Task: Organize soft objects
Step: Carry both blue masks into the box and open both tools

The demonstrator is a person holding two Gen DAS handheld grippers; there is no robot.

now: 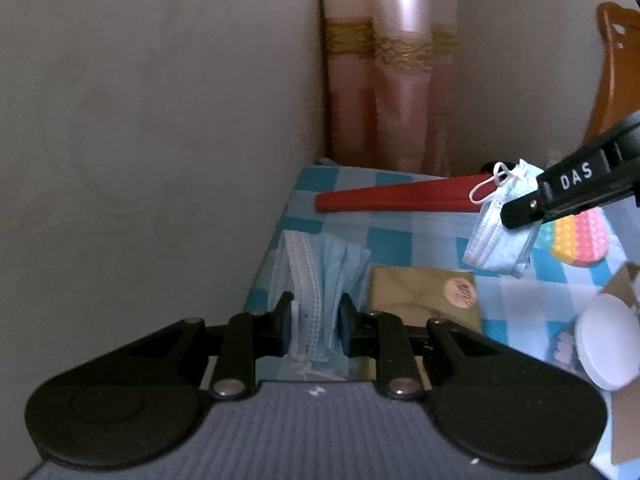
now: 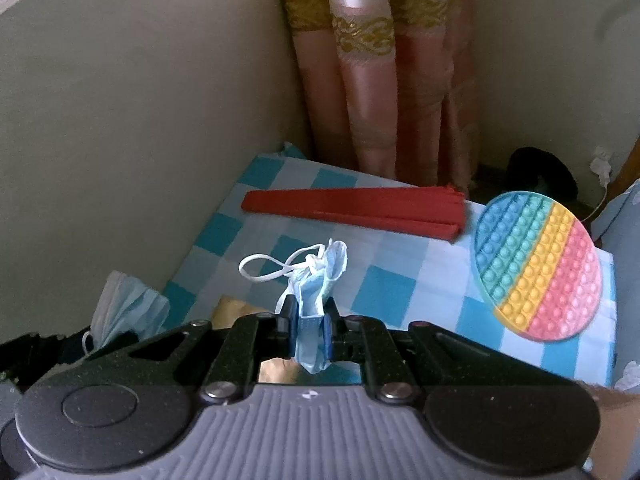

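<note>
So both grippers have a face mask each right now. The left gripper (image 1: 316, 320) is clamped on a pale blue mask (image 1: 320, 280) that stands up between its pads, pleats fanned out above the fingers, near the left edge of the table. The right gripper (image 2: 311, 330) is pinching a second mask (image 2: 316, 292), this one folded or bunched into a small bundle (its white ear loop (image 2: 268, 268) curls out to the left). Seen from the left wrist camera, that right gripper (image 1: 520, 212) comes in from the right, and its bundled mask (image 1: 500, 236) hangs clear above the table, not touching anything.

The table itself wears a blue-and-white checked cloth (image 2: 384, 292) and sits pushed into a corner, with a plain wall on the left and pinkish curtains with a gold band (image 2: 360, 32) at the far end.

Other stuff lying around: a closed red folding fan (image 2: 352, 208) lies across the far part of the cloth, and a round rainbow pop-it toy (image 2: 540, 264) sits to the right of it. In the left wrist view a flat brown packet with a round sticker (image 1: 424, 292) lies just right of the left gripper's mask, and a white round lid (image 1: 608, 344) shows at the near right beside a bit of cardboard. The right wrist view also catches the left gripper's mask (image 2: 124, 308) at the near left.
</note>
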